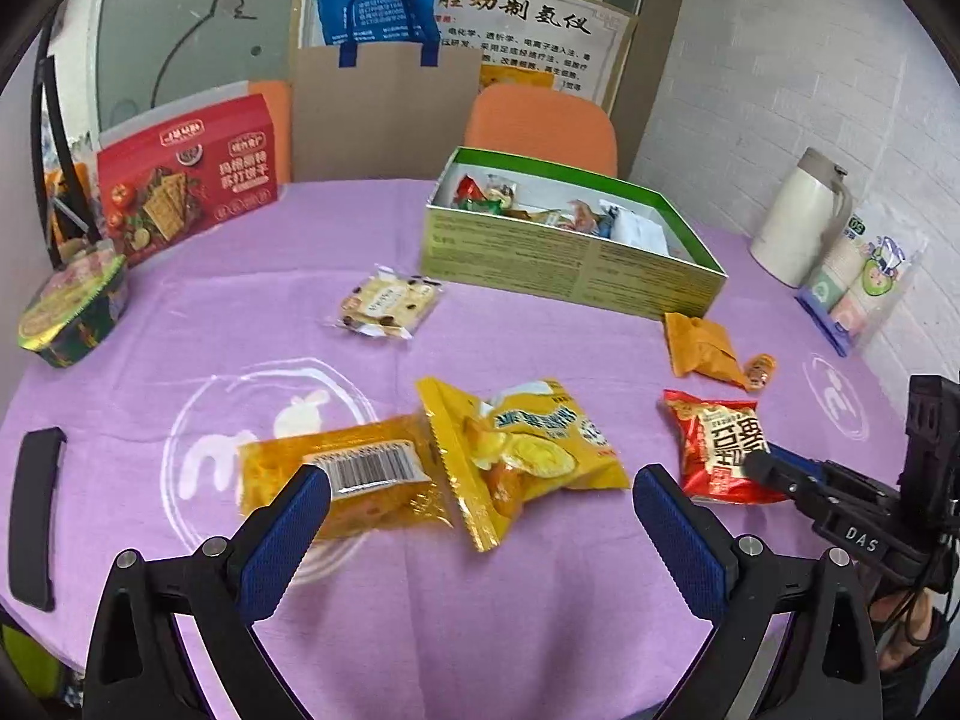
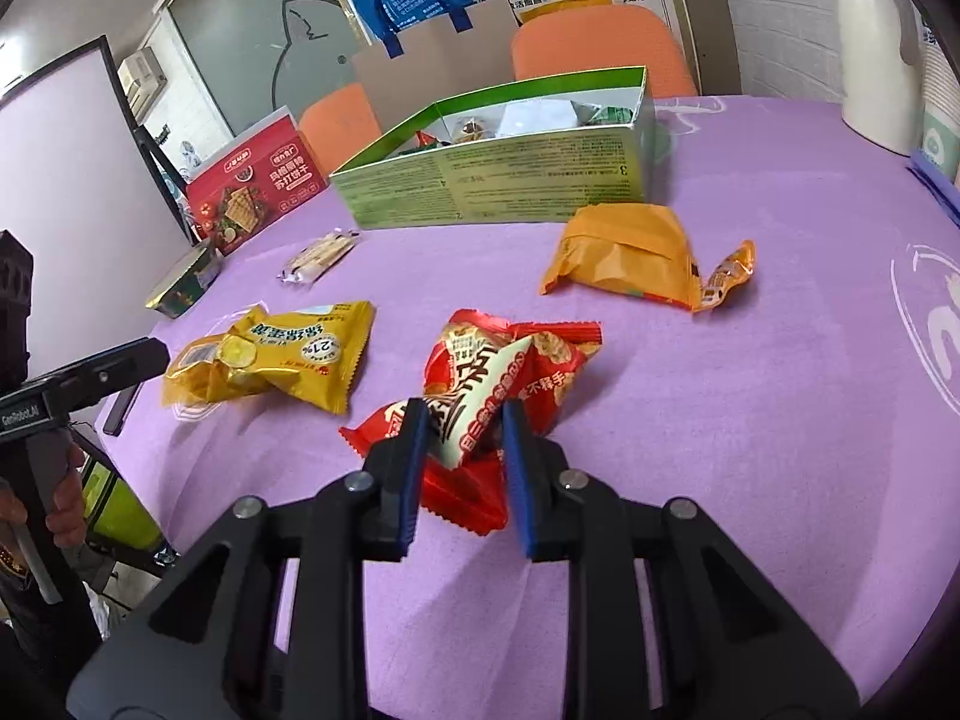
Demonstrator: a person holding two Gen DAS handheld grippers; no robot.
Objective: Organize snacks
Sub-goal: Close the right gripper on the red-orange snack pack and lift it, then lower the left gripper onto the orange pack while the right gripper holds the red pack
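We had the right gripper (image 2: 462, 420) pinched on the red packet (image 2: 510, 354), its near edge crumpled between the blue pads on the purple cloth (image 2: 720, 420). The left gripper (image 1: 480, 498) stood wide, nothing between its jaws, with two yellow packets just beyond the fingertips: the barcoded one (image 1: 354, 474) at eleven o'clock and the bigger yellow bag (image 1: 528, 450) at twelve, the two overlapping.

Further out in the right view, an orange packet (image 2: 624, 252) lay at one o'clock with a small sachet (image 2: 729, 273) touching its right corner, both between the red packet and the box. A clear-wrapped biscuit pack (image 1: 387, 306) sat alone at eleven o'clock in the left view.

Beyond these we saw the open green box (image 1: 570, 267), holding a loose heap of small wrapped snacks and a white packet. Far left were a foil-lidded bowl (image 1: 72, 312) and an upright red cracker box (image 1: 186, 180); far right a white jug (image 1: 798, 216). An orange chair (image 1: 540, 126) stood behind the table.
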